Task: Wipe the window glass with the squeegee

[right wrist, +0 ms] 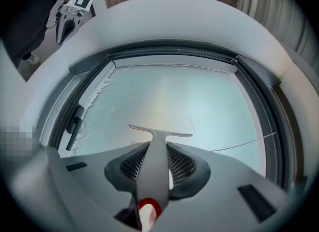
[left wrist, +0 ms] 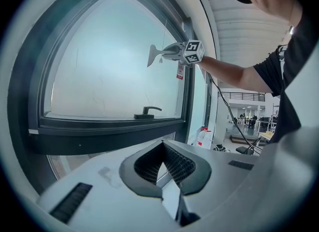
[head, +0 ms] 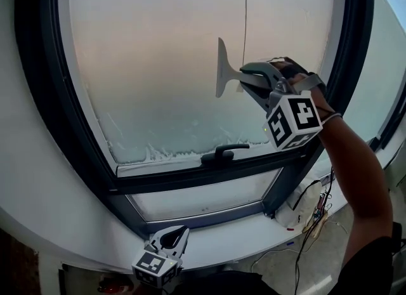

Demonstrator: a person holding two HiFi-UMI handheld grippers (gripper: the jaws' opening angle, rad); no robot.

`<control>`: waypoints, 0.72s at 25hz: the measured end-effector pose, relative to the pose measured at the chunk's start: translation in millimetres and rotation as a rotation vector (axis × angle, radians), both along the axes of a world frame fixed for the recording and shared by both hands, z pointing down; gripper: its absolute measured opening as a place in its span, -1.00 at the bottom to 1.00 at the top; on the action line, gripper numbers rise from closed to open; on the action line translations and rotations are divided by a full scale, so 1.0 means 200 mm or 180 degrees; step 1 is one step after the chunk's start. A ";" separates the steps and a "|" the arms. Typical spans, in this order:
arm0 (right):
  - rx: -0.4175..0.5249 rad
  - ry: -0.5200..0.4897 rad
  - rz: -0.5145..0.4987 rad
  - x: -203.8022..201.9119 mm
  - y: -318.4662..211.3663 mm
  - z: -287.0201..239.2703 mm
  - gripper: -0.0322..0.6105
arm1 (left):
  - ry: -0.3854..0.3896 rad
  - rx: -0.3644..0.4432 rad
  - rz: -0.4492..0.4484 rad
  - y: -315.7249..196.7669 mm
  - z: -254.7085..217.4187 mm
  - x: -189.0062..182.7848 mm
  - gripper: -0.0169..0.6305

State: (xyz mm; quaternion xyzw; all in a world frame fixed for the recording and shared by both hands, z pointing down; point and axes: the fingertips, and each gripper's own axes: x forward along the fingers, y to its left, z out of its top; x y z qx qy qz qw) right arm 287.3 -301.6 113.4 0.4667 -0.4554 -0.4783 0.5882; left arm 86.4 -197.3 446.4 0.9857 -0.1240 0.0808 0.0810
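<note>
**Head view.** Right tool (head: 246, 72) at centre right of frame, clamped on the squeegee (head: 222, 65) by its handle. Blade upright, held against or just off the window glass (head: 152, 59); contact not resolvable here. White streaky residue (head: 155, 153) along the bottom edge of the pane and up its lower left side. Window handle (head: 223, 154) at bottom centre of the sash. Thin cord (head: 245, 8) hanging just right of the blade. Left tool (head: 172, 239) low at bottom centre, beside the sill (head: 247, 233), well apart from the work.

**Left gripper view.** Left tool (left wrist: 163, 145) with tips together, nothing between them. Squeegee (left wrist: 153, 55) visible in the upper middle of the frame, in front of the pane.

**Right gripper view.** Right tool (right wrist: 155, 162) closed tight on the grey squeegee handle. Blade (right wrist: 160, 131) crosswise ahead of it, facing the glass mid-pane.

**Judgement, step in hand.** Wiping stroke, with much of the lower pane likely left to do.
- Seat the full blade length flat on the glass.
- Hold even pressure and pull in one unbroken pass towards the residue band.
- Overlap neighbouring passes.
- Steer clear of cord and window handle.
</note>
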 end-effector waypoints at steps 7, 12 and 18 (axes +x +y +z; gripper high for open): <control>-0.0152 -0.0064 0.0233 -0.05 0.04 0.25 -0.63 | -0.0065 -0.0053 0.0121 0.03 0.05 -0.18 -0.95; -0.0273 0.0165 0.0357 -0.09 0.06 0.49 -0.63 | -0.0149 -0.0118 0.0161 0.05 0.13 -0.27 -0.95; -0.0494 0.0139 0.0334 -0.12 0.11 0.79 -0.63 | -0.0215 -0.0175 -0.0103 0.07 0.16 -0.37 -0.95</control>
